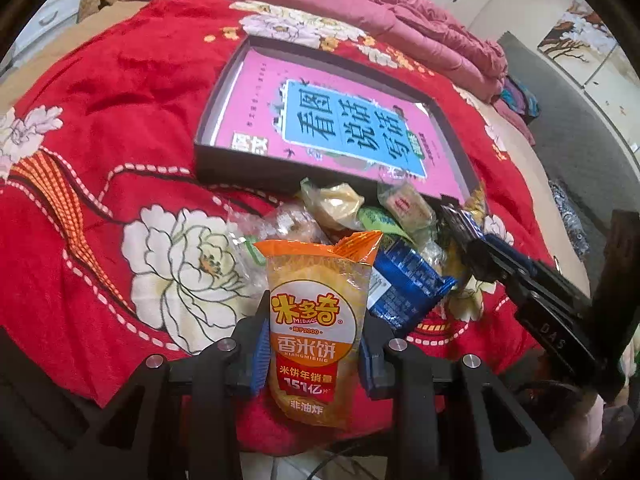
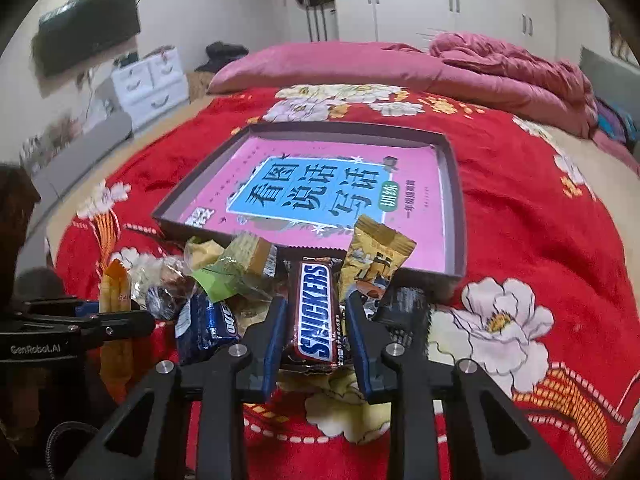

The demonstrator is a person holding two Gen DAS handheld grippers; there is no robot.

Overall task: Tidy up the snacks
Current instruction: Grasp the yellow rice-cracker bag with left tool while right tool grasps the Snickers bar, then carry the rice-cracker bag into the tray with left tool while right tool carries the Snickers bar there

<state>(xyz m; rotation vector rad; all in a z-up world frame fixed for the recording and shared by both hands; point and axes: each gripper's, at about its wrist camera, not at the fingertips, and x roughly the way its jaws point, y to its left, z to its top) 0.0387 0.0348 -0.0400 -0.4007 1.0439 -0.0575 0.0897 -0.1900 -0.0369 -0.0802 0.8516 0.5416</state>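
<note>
While the snack pile (image 2: 240, 280) lies before the tray (image 2: 454, 184), the left gripper (image 1: 314, 344) pinches a rice cracker packet (image 1: 316, 320); the right gripper (image 2: 316, 328) pinches a Snickers bar (image 2: 316, 312).

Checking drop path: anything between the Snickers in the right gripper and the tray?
No bare stretch: a yellow snack packet leans on the tray rim beside the Snickers bar, per the right wrist view.
</note>
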